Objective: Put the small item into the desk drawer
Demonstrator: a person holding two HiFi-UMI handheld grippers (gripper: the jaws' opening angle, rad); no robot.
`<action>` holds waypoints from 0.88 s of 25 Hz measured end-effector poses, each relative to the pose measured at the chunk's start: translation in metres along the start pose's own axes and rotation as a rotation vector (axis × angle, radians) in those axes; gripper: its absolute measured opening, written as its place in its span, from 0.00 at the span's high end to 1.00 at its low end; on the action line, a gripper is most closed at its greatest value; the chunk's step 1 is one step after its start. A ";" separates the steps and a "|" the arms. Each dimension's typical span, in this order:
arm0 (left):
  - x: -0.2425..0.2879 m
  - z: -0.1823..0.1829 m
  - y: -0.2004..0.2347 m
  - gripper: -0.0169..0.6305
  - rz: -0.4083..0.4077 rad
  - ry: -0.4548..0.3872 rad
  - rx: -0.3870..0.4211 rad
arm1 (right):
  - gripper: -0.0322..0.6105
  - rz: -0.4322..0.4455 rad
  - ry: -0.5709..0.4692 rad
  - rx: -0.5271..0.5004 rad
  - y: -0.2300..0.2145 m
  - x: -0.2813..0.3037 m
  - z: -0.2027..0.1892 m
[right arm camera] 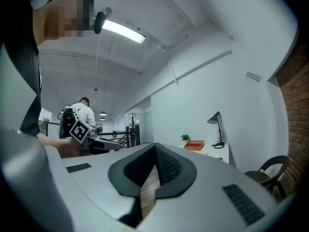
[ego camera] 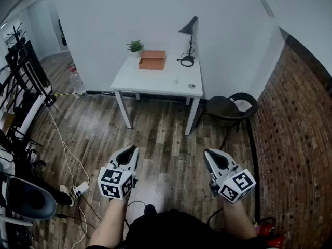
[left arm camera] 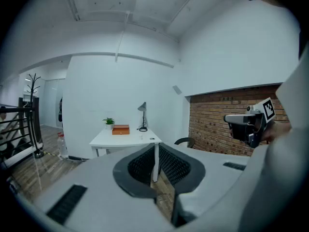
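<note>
The left gripper [ego camera: 134, 148] and the right gripper [ego camera: 207, 152] are held low in front of the person, one in each hand, above the wood floor [ego camera: 155, 134]. Both point toward a white desk [ego camera: 155, 79] that stands well away by the white wall.

The left gripper's jaws are together at the tips, and nothing is between them. The right gripper's jaws are together too, and they hold nothing.

A small round thing [ego camera: 192, 86] lies on the desk near its front right corner. No gripper is close to it. A brown box [ego camera: 152, 60] sits at the back of the desk. A little green plant [ego camera: 135, 46] stands just to the left of the box. A black lamp [ego camera: 189, 27] stands at the back right of the desk.

A dark chair [ego camera: 231, 108] stands to the right of the desk, next to a brick wall [ego camera: 295, 139]. White cords [ego camera: 78, 188] lie on the floor at the left.
</note>
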State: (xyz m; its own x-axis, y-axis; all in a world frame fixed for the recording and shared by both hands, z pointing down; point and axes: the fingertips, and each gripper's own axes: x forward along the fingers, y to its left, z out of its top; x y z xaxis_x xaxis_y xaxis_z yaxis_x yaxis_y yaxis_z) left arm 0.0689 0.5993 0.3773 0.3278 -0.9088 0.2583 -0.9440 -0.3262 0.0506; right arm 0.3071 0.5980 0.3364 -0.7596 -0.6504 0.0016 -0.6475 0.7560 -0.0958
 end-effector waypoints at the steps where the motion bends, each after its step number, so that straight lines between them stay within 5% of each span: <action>1: -0.001 -0.001 -0.001 0.92 0.001 0.003 0.001 | 0.95 0.000 0.000 0.001 -0.001 -0.002 0.000; 22: -0.019 -0.019 -0.016 0.92 0.059 0.033 -0.029 | 0.95 0.042 -0.004 0.073 -0.013 -0.022 -0.014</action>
State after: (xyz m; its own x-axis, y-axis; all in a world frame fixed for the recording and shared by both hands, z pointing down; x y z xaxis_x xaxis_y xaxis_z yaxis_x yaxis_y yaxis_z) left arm 0.0770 0.6268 0.3896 0.2702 -0.9169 0.2936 -0.9626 -0.2638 0.0620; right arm 0.3316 0.6033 0.3514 -0.7854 -0.6189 -0.0077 -0.6091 0.7750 -0.1682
